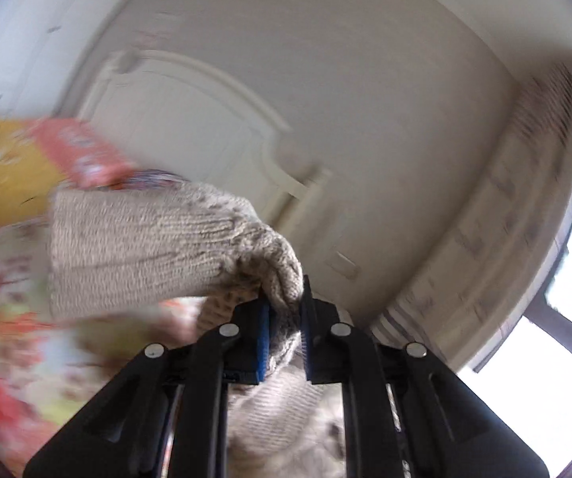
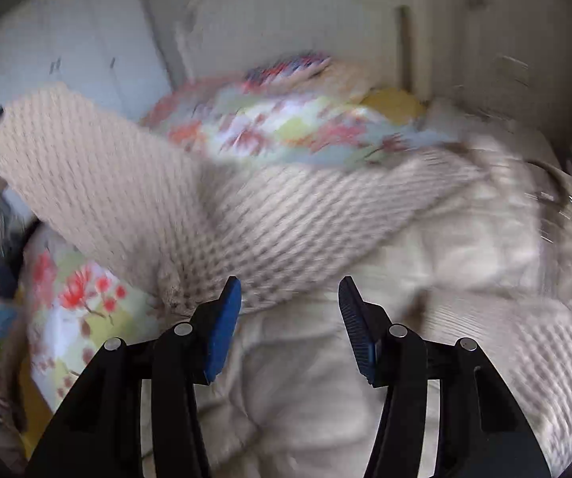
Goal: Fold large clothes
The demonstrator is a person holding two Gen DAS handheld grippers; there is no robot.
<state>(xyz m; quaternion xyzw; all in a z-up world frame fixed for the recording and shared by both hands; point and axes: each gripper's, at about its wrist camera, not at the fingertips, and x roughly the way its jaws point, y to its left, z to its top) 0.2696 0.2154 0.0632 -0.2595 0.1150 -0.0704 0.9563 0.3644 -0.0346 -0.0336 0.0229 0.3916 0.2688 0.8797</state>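
Observation:
A beige knitted sweater [image 1: 146, 247] is pinched in my left gripper [image 1: 286, 310], which is shut on a bunched fold of it and holds it lifted, one sleeve-like end sticking out to the left. In the right wrist view the same sweater [image 2: 246, 231] lies spread across the bed with a sleeve [image 2: 75, 167] raised at the left. My right gripper [image 2: 289, 310] is open and empty, just above the sweater's cream inner side [image 2: 325, 358].
A floral quilt [image 2: 286, 127] is piled behind the sweater, and more of it [image 2: 79, 310] shows at the left. A white headboard [image 1: 190, 119] and wall stand behind. A window [image 1: 564, 318] is at the right. Both views are motion-blurred.

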